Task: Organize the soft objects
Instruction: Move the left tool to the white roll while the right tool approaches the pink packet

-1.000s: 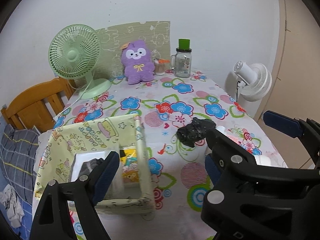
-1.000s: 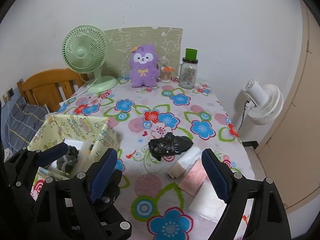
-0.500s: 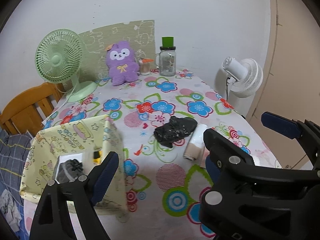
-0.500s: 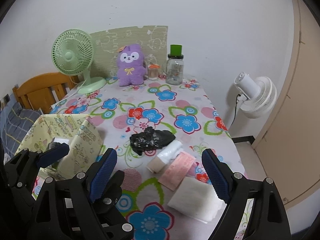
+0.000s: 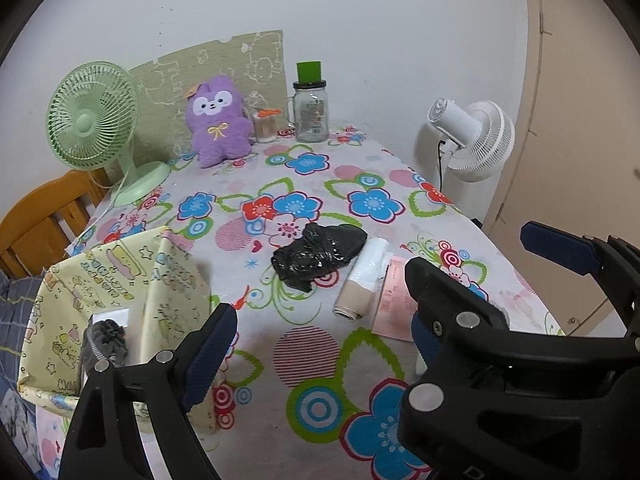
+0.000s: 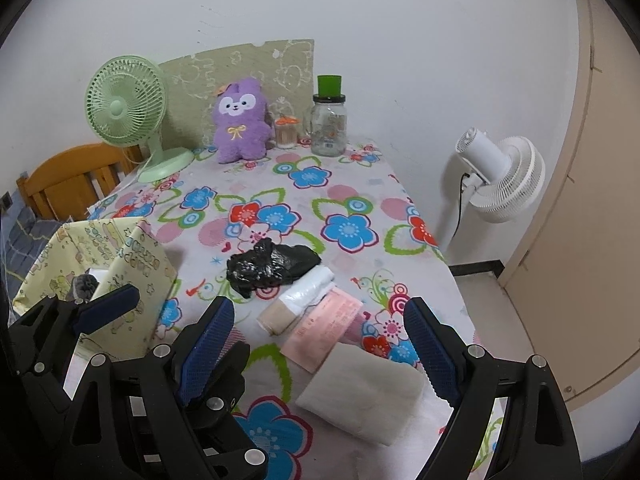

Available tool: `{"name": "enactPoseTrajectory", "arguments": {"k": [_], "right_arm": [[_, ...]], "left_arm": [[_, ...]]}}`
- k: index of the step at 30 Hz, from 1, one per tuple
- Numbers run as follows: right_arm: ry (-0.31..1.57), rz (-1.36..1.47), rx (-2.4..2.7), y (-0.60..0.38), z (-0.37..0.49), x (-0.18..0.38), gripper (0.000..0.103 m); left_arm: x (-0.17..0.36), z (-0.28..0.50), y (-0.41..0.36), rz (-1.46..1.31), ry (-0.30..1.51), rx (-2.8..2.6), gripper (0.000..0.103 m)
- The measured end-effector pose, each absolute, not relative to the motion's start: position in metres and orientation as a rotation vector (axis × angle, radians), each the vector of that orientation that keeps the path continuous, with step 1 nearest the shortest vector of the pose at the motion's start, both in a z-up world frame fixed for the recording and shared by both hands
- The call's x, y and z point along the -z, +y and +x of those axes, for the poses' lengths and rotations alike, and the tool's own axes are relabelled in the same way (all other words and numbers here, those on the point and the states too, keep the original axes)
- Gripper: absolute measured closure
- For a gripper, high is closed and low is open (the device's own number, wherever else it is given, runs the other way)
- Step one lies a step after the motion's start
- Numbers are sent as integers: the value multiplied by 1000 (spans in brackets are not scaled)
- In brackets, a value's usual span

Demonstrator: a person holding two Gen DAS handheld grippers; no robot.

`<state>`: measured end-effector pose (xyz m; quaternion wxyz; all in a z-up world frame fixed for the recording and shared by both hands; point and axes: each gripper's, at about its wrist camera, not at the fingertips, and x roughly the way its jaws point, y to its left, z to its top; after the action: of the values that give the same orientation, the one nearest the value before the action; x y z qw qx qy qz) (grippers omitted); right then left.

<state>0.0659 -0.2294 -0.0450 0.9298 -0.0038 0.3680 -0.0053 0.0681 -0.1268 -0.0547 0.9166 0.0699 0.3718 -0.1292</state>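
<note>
A crumpled black plastic bag (image 5: pixel 320 256) lies mid-table, with a white and beige roll (image 5: pixel 362 284) touching its right side. Beside the roll sit a pink packet (image 6: pixel 324 330) and a folded white cloth (image 6: pixel 362 392). A yellow fabric box (image 5: pixel 120 292) at the left holds a grey item (image 5: pixel 105 340). A purple plush (image 5: pixel 218 120) sits upright at the back. My left gripper (image 5: pixel 320 320) hovers open near the table's front, holding nothing. My right gripper (image 6: pixel 318 308) hangs open above the pink packet and the cloth, also holding nothing.
A green desk fan (image 5: pixel 94 120), a glass jar with a green lid (image 5: pixel 311 108) and a small toothpick jar (image 5: pixel 266 124) line the back wall. A white floor fan (image 6: pixel 500 176) stands off the table's right edge. A wooden chair (image 5: pixel 36 224) is at the left.
Both grippers have moved to the right and a little down together. The yellow box has slid toward the left of both views, and the white cloth and pink packet now show fully.
</note>
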Motion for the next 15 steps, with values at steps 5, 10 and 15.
{"name": "enactPoseTrajectory", "arguments": {"k": [5,10,15], "right_arm": [[770,9,16,-239,68,53,14],[790,29,18,-248,72,63,14],[819,52,28,-254,78,72,14]], "left_arm": [[61,71,-135,154,777,278,13],[68,74,-143,166,794,285,13],[76,80,-149,177,807,288,13]]}}
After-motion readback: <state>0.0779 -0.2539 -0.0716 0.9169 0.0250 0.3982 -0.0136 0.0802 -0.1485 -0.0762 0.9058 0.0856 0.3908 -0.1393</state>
